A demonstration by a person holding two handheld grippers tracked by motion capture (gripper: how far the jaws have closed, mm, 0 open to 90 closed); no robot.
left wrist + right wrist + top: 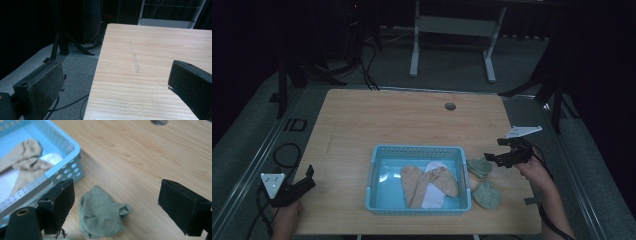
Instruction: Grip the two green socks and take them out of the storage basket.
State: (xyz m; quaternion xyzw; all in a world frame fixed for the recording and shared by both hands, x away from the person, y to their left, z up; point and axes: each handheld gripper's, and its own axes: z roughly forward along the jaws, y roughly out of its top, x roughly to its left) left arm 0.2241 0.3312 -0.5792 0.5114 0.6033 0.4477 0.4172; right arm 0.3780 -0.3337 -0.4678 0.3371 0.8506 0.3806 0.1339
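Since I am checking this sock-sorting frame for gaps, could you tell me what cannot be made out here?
- White sock in the blue basket: high view, mostly covered by the tan socks, so its shape is unclear.
- Near green sock: cut off by the bottom edge in the right gripper view.
- Far green sock: bunched, so what lies in its folds is hidden.
- Room beyond the table: too dark in the high view.

The high view is dim and bluish: the table (412,120) is the one lit patch, and from nine round through twelve to three o'clock the room sinks into black. It is soft and grainy, with no glare. The left gripper view is sharp on the wood grain, dark at ten o'clock. The right gripper view is brightest; the basket (72,167) at nine o'clock casts a soft shadow towards three.
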